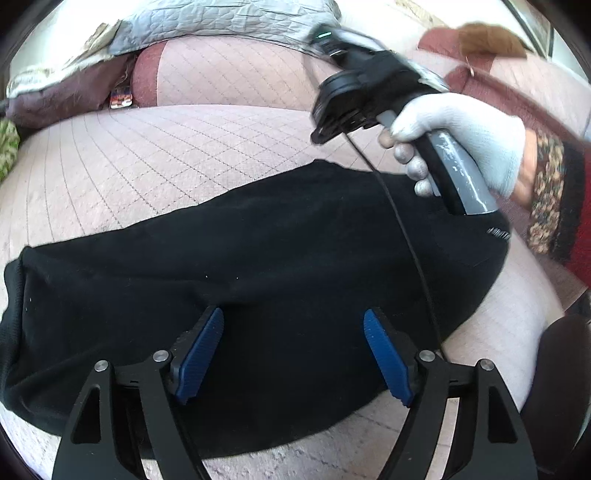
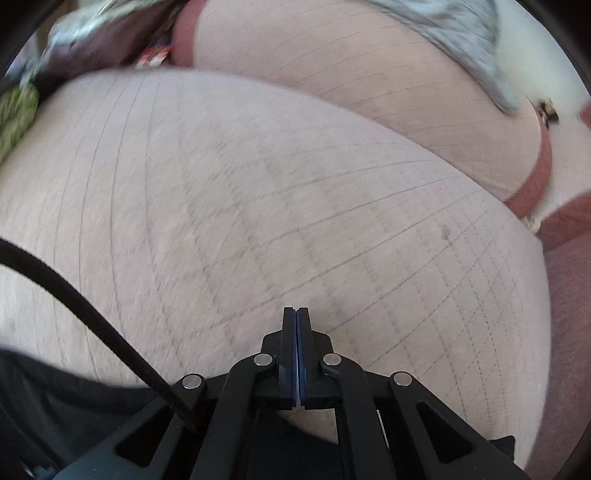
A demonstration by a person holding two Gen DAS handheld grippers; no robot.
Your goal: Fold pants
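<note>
The black pants [image 1: 258,266] lie folded lengthwise on the pink quilted sofa seat [image 1: 166,147]. My left gripper [image 1: 293,325] is open just above the pants' near edge, its blue pads [image 1: 201,354] spread wide and holding nothing. The right gripper's body [image 1: 354,92] shows in the left wrist view, held by a white-gloved hand [image 1: 461,136] above the pants' right end. In the right wrist view my right gripper [image 2: 296,314] is shut with nothing between its pads, over the bare seat [image 2: 258,203]. A strip of the black pants [image 2: 74,398] shows at the lower left.
The sofa backrest [image 1: 229,74] rises behind the seat, with a grey quilt [image 1: 221,18] over it. A dark cushion [image 1: 55,99] and green fabric [image 1: 7,147] sit at the far left. A black cable [image 2: 74,306] runs along the right gripper.
</note>
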